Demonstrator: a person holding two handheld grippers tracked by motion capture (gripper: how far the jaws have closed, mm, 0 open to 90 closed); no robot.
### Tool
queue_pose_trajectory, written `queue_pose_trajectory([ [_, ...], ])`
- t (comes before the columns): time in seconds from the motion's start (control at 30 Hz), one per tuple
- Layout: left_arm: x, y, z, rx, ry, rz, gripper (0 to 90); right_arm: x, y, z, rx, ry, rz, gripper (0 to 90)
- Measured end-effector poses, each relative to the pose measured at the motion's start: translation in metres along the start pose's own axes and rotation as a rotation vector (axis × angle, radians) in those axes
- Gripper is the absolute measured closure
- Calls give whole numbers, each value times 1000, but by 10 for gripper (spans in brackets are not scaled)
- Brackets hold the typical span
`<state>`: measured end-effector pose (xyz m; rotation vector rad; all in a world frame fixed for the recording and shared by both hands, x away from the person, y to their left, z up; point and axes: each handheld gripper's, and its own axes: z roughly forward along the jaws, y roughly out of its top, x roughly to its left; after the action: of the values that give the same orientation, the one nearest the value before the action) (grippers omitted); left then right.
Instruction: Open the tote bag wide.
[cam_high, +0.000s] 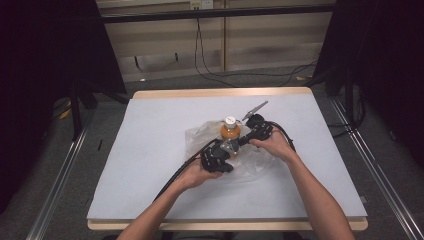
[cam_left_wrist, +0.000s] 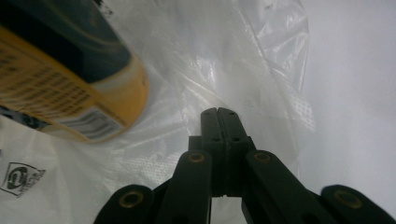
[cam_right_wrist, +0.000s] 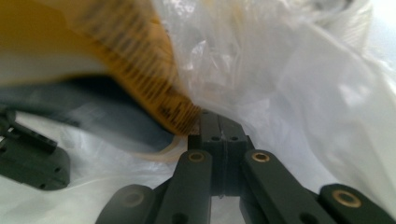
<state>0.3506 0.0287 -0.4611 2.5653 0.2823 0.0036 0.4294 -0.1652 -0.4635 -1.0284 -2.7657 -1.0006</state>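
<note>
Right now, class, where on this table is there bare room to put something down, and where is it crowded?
Bare mat lies along the left edge of the table, across the far strip beyond the bottle, and at the right side. The near edge is open left of the forearms. The middle is crowded: the plastic bag, the bottle, the left gripper and the right gripper bunch together there.

lab recording bay | black curtains | floor rails | loose cables
</note>
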Motion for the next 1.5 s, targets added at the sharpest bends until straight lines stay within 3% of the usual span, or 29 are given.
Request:
queue_pose_trajectory([
  [0.1, -2, 1, 1, 7, 0, -5, 900, -3, 9, 7, 54, 9, 13, 900],
  [0.17, -4, 2, 0, 23, -1, -12, 900, -6, 14, 13, 95, -22, 0, 900],
  [0.2, -5, 3, 0, 35, 1, -7, 900, -7, 17, 14, 98, -6, 6, 900],
  [0.3, -11, 4, 0, 53, -40, 18, 900, -10, 25, 17, 118, -30, -2, 900],
  [0.4, -20, 4, 0, 65, -47, 32, 900, -17, 30, 19, 124, -40, 20, 900],
  [0.53, -34, 0, -1, 55, -62, 59, 900, -25, 37, 20, 119, -78, 40, 900],
  [0.77, -54, -6, -4, 43, -96, 95, 900, -36, 45, 23, 97, -192, 60, 900],
  [0.87, -67, -7, -4, 42, -88, 117, 900, -41, 45, 23, 75, -228, 97, 900],
  [0.93, -73, -7, -4, 42, -111, 139, 900, -44, 45, 23, 63, -265, 112, 900],
  [1.0, -79, -7, -3, 32, -101, 132, 900, -47, 45, 23, 54, -297, 129, 900],
  [1.13, -72, -9, -4, 23, -136, 115, 900, -46, 45, 24, 41, -351, 124, 900],
  [1.17, -70, -10, -5, 9, -125, 107, 900, -47, 44, 24, 35, -345, 127, 900],
  [1.23, -65, -9, -9, -18, -123, 91, 900, -47, 41, 21, 10, -275, 141, 900],
  [1.33, -55, -7, -21, -77, -125, 64, 900, -40, 36, 11, -40, -201, 119, 900],
  [1.5, -39, -6, -36, -150, -115, 9, 900, -29, 27, -18, -155, -162, 96, 900],
])
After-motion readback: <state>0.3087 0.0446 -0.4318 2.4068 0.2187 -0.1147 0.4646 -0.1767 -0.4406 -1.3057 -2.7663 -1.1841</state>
